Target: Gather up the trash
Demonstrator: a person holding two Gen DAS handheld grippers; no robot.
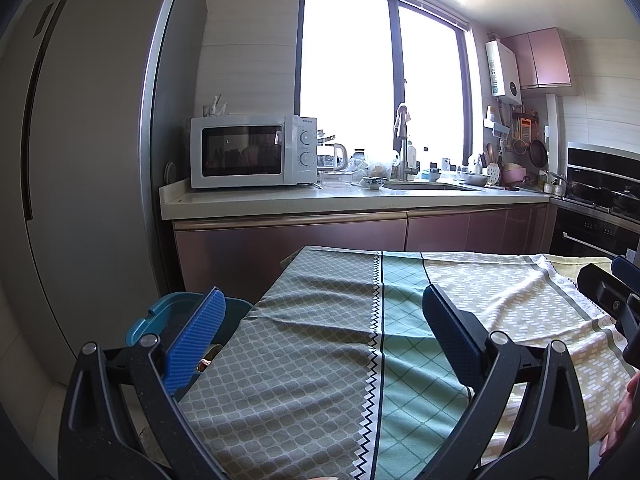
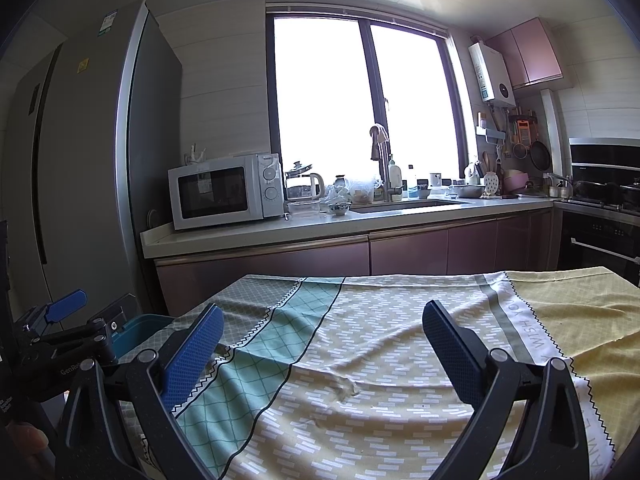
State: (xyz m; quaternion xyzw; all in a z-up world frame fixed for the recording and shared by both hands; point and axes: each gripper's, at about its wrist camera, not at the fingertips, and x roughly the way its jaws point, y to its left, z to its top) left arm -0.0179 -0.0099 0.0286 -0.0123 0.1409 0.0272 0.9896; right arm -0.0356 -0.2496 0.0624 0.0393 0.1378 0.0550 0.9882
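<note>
We hold left tool (image 1: pixel 320 320) released, empty, over patterned cloth (image 1: pixel 320 360) on worktop. Right tool (image 2: pixel 322 336) also released, empty, above same cloth. Teal bin (image 1: pixel 176 316) sits at worktop's 9 o'clock edge, scraps inside. Small crumb (image 2: pixel 346 388) lies on cloth between our right tool's fingers.
</note>
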